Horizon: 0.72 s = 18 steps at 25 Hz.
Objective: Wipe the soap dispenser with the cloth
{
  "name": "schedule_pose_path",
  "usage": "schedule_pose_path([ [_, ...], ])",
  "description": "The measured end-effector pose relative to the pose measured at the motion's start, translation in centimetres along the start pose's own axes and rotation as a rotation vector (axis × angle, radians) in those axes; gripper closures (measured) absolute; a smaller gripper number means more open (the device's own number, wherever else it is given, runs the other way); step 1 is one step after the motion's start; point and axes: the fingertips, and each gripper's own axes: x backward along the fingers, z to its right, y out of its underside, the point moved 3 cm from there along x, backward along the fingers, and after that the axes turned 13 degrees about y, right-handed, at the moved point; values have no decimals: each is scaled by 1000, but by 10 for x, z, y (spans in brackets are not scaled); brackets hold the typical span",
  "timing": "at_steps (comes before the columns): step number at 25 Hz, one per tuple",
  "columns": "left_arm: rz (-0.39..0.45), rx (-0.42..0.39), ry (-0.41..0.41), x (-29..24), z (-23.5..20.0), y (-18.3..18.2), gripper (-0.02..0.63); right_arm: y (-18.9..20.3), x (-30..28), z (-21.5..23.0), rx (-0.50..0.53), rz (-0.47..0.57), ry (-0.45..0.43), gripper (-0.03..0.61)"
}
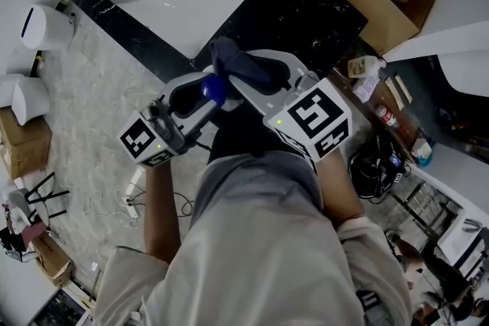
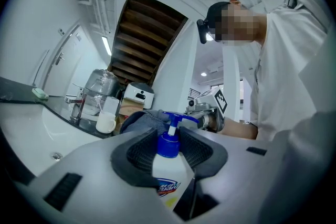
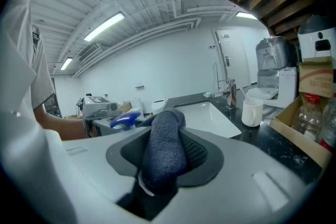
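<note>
The soap dispenser (image 2: 168, 176) is held in the air, clear of the surface (image 1: 306, 11), with its neck clamped in the left gripper (image 2: 169, 148). The right gripper (image 3: 165, 157) is closed on the dark blue cloth (image 3: 165, 128), right at the pump head. Wiping seems barely begun, and the body is probably still to do.

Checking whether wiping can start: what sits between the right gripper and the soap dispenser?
Only the cloth, clamped in the right gripper and bunched beside the top of the soap dispenser. The head view shows it, though contact is unclear.
</note>
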Motion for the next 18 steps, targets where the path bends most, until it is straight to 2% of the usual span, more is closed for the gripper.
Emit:
schedule_pose_path([
  [10,-26,-12,-8,1,2,2,485,9,-6,6,-20,-31,8,445],
  [15,10,0,4,-2,3,-6,485,15,-10,10,-46,-39,14,445],
  [18,1,-1,0,-1,2,-3,485,20,-13,13,-57,-54,20,445],
])
